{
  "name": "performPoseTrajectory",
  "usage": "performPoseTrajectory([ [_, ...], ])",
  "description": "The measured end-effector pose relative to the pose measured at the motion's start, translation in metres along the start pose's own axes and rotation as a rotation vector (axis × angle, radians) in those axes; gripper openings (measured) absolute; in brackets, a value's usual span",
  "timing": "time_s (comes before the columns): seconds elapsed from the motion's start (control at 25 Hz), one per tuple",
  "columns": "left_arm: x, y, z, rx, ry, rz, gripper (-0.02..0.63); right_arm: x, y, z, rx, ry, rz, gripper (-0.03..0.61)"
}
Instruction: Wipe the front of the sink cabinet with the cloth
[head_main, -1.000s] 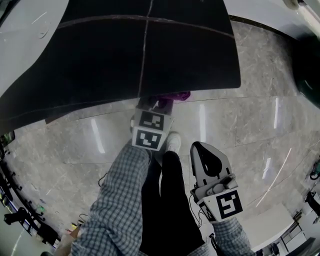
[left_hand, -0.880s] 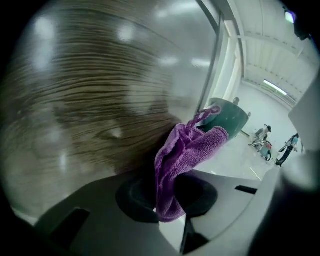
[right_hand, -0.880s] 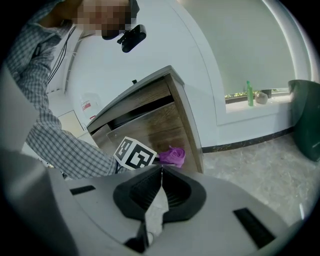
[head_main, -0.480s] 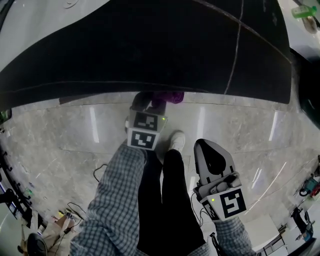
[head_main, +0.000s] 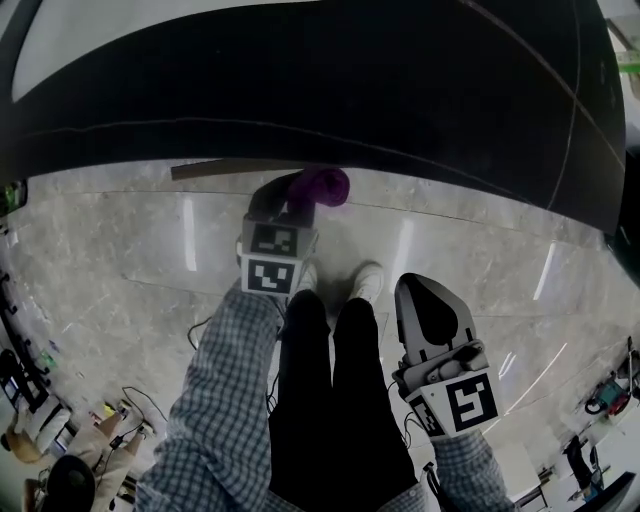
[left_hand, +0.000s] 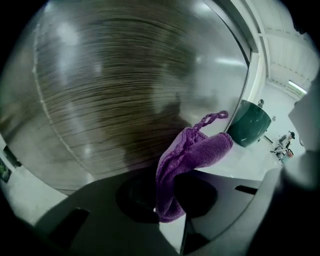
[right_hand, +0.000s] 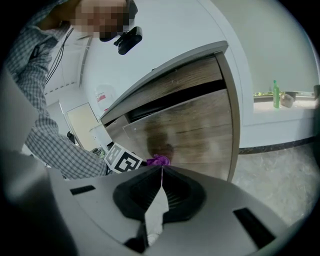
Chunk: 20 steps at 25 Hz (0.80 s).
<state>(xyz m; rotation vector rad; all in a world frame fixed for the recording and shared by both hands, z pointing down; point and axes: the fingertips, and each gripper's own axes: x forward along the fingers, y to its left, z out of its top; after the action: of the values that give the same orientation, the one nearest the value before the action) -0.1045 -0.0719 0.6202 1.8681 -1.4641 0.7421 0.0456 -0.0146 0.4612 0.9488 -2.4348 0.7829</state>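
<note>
The sink cabinet's front shows as a dark curved panel (head_main: 300, 90) across the top of the head view and as wood grain (left_hand: 115, 85) in the left gripper view. My left gripper (head_main: 285, 207) is shut on a purple cloth (head_main: 320, 187), held low by the cabinet's bottom edge. In the left gripper view the cloth (left_hand: 186, 159) bunches out of the shut jaws close to the wood; contact cannot be told. My right gripper (head_main: 421, 285) hangs back beside the person's right leg, shut and holding nothing. From there I see the cabinet (right_hand: 195, 125) and the cloth (right_hand: 159, 160).
The floor is glossy marble tile (head_main: 150, 270). The person's legs and white shoes (head_main: 366, 283) stand between the grippers. A green bottle (right_hand: 275, 95) stands on a ledge right of the cabinet. A dark green container (left_hand: 250, 129) sits beyond the cabinet's end.
The left gripper and cloth have drifted a little left and out from under the cabinet's bottom edge. The cabinet's seam has slid right in the head view. The right gripper stays shut.
</note>
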Motion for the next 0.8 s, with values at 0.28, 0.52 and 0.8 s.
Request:
performPoseTrajectory([
  [0.28,-0.029,0.056,-0.018,-0.111,0.0,0.086,0.069,0.018,0.03,0.007,-0.025,0.006,0.039,0.018],
  [0.52,-0.045,0.09,-0.026,-0.163,-0.013,0.133,0.069,0.027,0.045,0.01,-0.041,0.008,0.047,0.018],
  [0.8,-0.068,0.108,-0.028,-0.169,-0.042,0.15,0.069,0.031,0.062,0.009,-0.059,0.004,0.05,0.018],
])
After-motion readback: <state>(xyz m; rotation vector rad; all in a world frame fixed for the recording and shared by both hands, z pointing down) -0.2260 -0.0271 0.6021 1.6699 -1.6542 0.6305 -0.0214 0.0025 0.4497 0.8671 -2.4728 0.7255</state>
